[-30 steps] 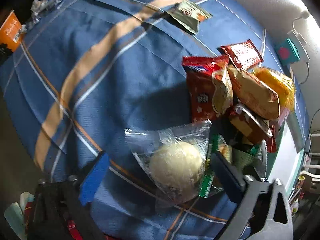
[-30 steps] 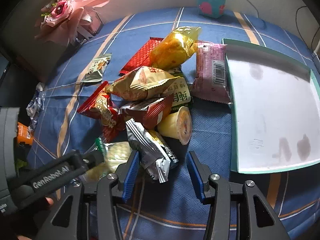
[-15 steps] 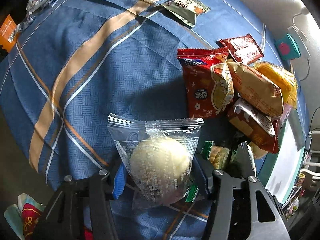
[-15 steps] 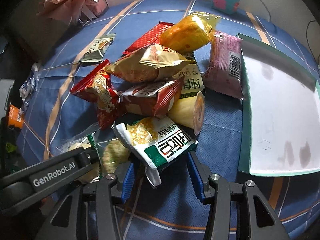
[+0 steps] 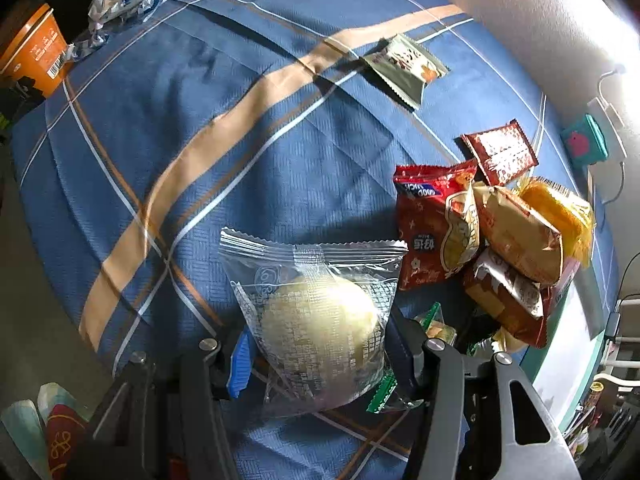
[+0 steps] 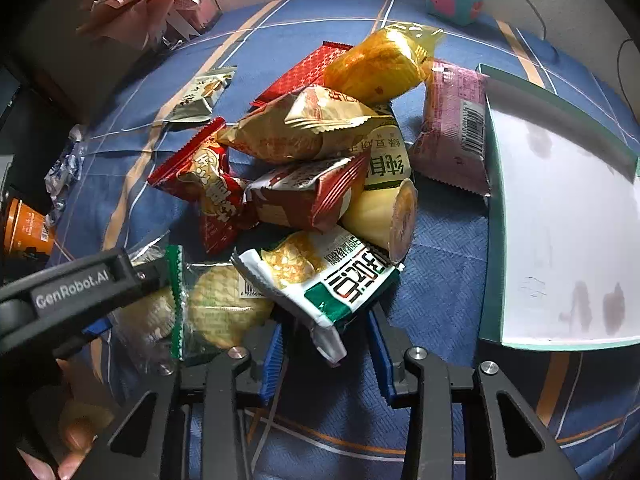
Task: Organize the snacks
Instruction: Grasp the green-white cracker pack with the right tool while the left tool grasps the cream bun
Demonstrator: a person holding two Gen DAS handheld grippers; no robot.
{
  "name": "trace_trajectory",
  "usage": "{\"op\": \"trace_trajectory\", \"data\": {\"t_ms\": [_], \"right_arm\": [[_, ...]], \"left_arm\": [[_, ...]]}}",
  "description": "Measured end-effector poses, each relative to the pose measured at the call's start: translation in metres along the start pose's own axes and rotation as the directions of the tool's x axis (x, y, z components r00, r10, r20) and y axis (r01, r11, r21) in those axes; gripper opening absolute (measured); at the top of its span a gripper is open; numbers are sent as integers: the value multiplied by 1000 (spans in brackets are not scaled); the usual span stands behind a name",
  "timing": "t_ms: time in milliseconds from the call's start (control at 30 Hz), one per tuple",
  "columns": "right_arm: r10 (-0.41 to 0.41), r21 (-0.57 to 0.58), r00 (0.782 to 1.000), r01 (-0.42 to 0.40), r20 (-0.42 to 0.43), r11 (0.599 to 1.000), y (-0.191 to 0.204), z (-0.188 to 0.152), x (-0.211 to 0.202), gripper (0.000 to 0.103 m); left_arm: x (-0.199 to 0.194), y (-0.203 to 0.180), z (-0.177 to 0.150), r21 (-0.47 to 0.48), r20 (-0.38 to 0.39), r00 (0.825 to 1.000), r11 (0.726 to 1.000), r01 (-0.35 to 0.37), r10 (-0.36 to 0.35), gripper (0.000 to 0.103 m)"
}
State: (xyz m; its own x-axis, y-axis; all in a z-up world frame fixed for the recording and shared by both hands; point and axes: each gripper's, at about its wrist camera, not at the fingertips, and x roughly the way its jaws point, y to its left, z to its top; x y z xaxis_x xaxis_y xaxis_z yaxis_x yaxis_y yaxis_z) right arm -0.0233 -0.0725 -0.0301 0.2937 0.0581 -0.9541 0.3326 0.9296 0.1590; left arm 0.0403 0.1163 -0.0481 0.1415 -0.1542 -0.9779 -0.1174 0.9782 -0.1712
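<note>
A clear packet with a pale round bun (image 5: 320,328) sits pinched between the left gripper (image 5: 316,360) fingers, its crimped top edge pointing away from it. A white-and-green foil packet (image 6: 320,276) is clamped in the right gripper (image 6: 324,352), tilted, its end hanging down. Beyond that gripper the remaining snacks lie heaped; a green-edged cracker packet (image 6: 216,304) lies just left of it.

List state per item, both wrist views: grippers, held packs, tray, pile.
left gripper: shut on clear bun pack
clear bun pack: sealed, clamped between the pads
right gripper: shut on green-white pack
green-white pack: sealed, pinched at its lower end
teal tray: lying flat, nothing in it
jelly cup: on its side, lid on
snack pile: heaped on the cloth, outside the tray
</note>
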Motion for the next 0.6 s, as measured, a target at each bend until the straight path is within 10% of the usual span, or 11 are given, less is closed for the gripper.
{"op": "trace_trajectory", "data": {"t_ms": [333,600], "right_arm": [[30,17,997,-29,-67,999,-3,-8,-5,42],[79,122,997,-81,21,989,-20,-3,-25,69]], "left_arm": [[-22,33,14,-53,35,998,998,-42,44,58],[-34,45,21,-58,50,998,998,-36,39,58]]}}
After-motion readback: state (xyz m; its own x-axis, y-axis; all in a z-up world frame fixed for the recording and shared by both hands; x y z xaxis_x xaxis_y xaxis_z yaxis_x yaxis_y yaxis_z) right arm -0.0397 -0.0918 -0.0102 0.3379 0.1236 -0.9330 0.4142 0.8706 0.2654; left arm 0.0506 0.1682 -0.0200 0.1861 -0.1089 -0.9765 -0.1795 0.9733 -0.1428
